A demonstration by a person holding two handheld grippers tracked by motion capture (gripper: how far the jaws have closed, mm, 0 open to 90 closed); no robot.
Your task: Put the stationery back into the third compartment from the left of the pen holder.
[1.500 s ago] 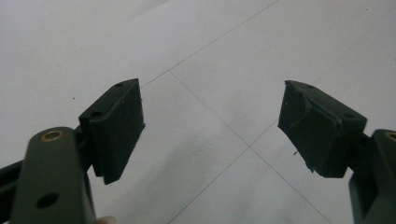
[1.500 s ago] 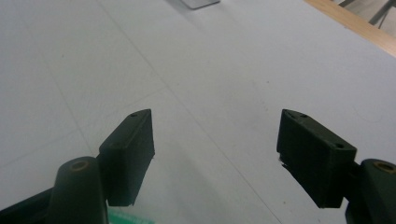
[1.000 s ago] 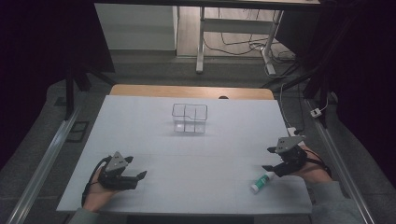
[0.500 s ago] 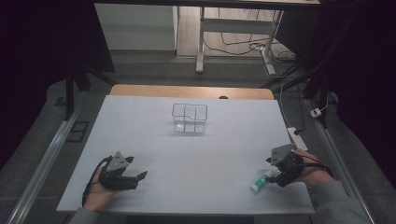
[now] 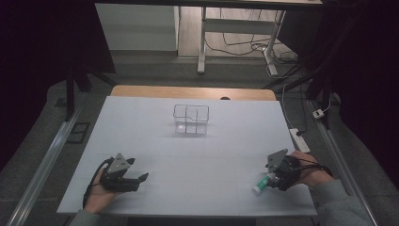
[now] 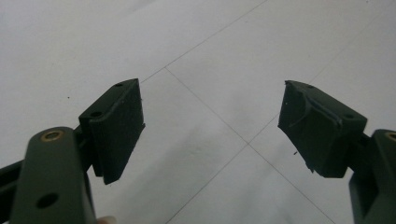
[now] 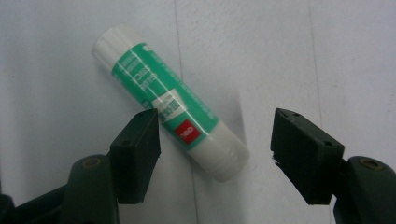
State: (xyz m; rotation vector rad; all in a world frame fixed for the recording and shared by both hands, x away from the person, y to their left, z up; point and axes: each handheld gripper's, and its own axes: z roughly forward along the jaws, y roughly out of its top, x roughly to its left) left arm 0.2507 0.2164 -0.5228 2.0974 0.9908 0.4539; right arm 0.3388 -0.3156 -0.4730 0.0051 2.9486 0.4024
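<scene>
A green and white glue stick (image 5: 261, 185) (image 7: 168, 107) lies flat on the white table (image 5: 207, 155) near the front right corner. My right gripper (image 5: 269, 180) (image 7: 215, 144) is down over it, with the stick's lower end between the jaws. The jaws have just been closing. The left pad (image 7: 140, 144) is at the stick's side and the right pad (image 7: 303, 149) stands clear of it, so the gripper is open. My left gripper (image 5: 139, 181) (image 6: 210, 126) rests at the front left, open over bare table with nothing between its pads.
A small clear box with compartments (image 5: 191, 119) stands at the middle back of the table. A wooden strip (image 5: 193, 92) runs along the far edge. Metal rails (image 5: 44, 165) flank both sides, and a power strip (image 5: 299, 140) lies on the floor to the right.
My right gripper has moved down and toward the front onto the glue stick, whose end now lies between its jaws. The left gripper has stayed where it was.
</scene>
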